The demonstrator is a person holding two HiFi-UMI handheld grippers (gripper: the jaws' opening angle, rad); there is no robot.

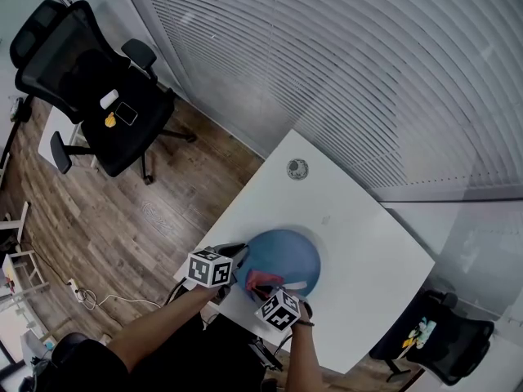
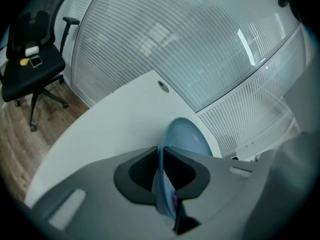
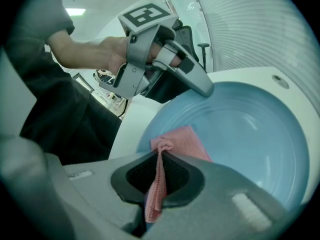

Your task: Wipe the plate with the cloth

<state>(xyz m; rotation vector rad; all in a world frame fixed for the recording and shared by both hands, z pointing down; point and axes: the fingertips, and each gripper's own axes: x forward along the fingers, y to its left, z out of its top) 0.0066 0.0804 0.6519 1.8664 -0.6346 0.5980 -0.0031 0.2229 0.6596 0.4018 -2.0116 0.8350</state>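
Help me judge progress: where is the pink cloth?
In the head view, the pink cloth sits on the near edge of the blue plate, pinched in the right gripper, beside the left gripper.

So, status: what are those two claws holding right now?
Left gripper clamped on blue plate rim. Right gripper pinching pink cloth, against plate. Nothing blocking.

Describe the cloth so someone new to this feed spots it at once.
Find the white table, then the blue plate at its near edge, its rim pinched by the left gripper. On the plate's near side the right gripper clamps the cloth: small, pink and limp, the only pink thing there.
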